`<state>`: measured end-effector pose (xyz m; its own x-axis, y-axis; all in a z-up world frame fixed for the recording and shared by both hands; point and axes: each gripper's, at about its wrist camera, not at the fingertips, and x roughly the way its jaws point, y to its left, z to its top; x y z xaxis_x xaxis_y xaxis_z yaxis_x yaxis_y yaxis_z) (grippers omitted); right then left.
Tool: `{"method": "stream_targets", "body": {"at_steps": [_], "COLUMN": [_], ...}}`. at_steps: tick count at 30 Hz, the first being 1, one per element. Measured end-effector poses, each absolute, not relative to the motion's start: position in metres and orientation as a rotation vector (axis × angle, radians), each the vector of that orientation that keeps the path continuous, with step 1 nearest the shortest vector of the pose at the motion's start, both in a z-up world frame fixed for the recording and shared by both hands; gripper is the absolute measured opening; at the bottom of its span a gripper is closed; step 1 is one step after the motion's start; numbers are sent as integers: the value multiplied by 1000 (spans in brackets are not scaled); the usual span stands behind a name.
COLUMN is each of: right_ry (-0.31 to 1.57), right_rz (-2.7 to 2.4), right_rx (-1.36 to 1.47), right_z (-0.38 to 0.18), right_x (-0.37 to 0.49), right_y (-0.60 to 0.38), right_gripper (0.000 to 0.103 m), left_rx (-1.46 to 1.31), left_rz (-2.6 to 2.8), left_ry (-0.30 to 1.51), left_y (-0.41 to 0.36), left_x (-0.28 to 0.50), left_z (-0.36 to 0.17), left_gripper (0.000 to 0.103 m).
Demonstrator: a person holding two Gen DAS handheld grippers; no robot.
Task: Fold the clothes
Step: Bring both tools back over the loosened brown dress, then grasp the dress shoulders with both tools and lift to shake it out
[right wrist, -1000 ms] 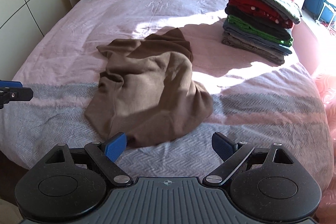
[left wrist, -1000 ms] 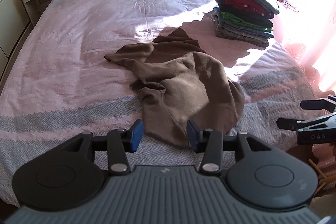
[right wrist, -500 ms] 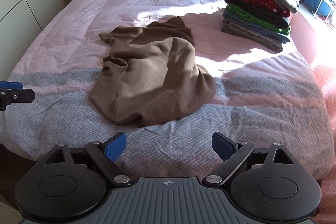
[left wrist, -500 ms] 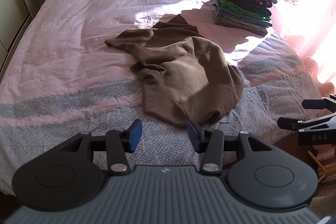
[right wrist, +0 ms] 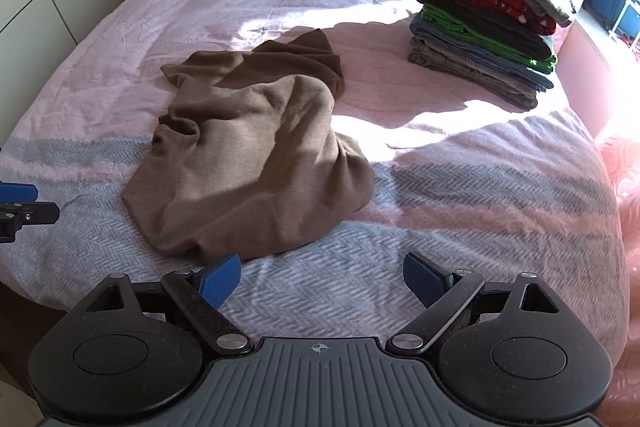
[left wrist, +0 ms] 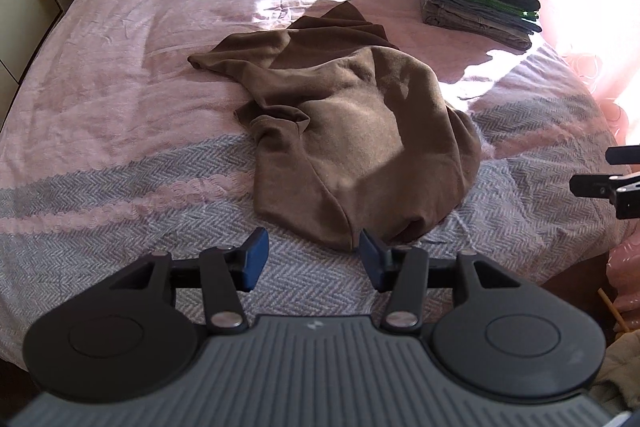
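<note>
Brown sweater (left wrist: pixel 352 131) lies crumpled on bed (left wrist: pixel 120 115) just ahead of left gripper (left wrist: pixel 313 259) and ahead-left of right gripper (right wrist: pixel 322 279), both with fingers apart and empty; grabbing bunched layers instead of one hem edge could tangle it

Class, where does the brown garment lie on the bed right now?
The brown garment lies crumpled mid-bed, just beyond the open left gripper and left of the folded stack in both wrist views.
</note>
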<state>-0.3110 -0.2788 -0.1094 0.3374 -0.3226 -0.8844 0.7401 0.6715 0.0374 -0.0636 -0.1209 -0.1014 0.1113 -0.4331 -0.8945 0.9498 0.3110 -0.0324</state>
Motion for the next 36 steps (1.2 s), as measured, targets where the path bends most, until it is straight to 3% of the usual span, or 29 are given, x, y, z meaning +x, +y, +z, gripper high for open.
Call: {"method": "stream_targets", "body": {"at_steps": [11,17,25,30,32,33,34,35,36], "right_ry": [1060,1108,1199,1212,1210,1205,1200,1190,1171], "right_rz": [-635,-624,-670,-626,-589,-568,-546,-523,-503], "right_rx": [464,459,340,107,-15,-74,-129,-176,-229], "right_z": [-135,-170,-231,-263,-276,-282,-288,-294,-300], "right_x": [-310,-307,-313,-306,-302,-301,-299,-298,-296], "right_y": [-313,-322,-329,-323,-318,-316,-314,-313,-312], "right_gripper": [91,91,91,91,91,91,91,91,91], "left_rx": [670,774,1340,1513,1515,1509,1502,1493,1480], "left_rz": [-1124,-1170,-1371,-1508,-1540,-1554,-1569,-1583,-1591], "left_ry": [1036,964,382,-3,-78,-107,-123,-112,-106], "left_y": [-135,-134,-132,-127,-130,-133,-135,-139,-143], "left_x": [-86,-76,-91,-90,-85,-82,-78,-74,-69], "left_z": [-128,-166,-255,-301,-311,-315,-318,-319,-319], "left_gripper": [47,49,49,52,52,49,33,4,5]}}
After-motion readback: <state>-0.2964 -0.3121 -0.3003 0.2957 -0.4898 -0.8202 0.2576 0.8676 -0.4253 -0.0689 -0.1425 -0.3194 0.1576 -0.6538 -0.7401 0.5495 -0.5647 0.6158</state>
